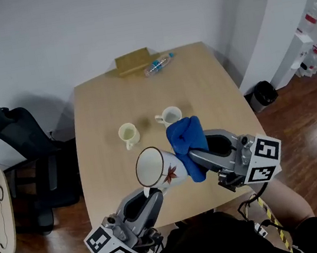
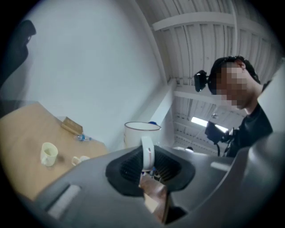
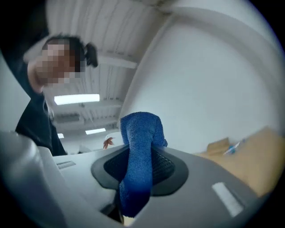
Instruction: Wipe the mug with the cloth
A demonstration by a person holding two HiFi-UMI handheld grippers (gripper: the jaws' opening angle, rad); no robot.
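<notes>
A white enamel mug (image 1: 155, 168) with a dark rim and a leaf print is held above the table's near edge, mouth tipped toward me. My left gripper (image 1: 152, 195) is shut on its handle; in the left gripper view the handle (image 2: 147, 152) sits between the jaws with the mug (image 2: 141, 132) behind it. A blue cloth (image 1: 187, 141) is bunched against the mug's right side, with my right gripper (image 1: 198, 156) shut on it. In the right gripper view the cloth (image 3: 139, 151) stands up between the jaws, and the mug's leaf print (image 3: 107, 142) shows to its left.
On the wooden table (image 1: 96, 109) stand a pale yellow cup (image 1: 128, 134) and a small white cup (image 1: 170, 115). A plastic bottle (image 1: 157, 64) and a brown box (image 1: 133, 61) lie at the far edge. A black office chair (image 1: 28, 152) stands left of the table.
</notes>
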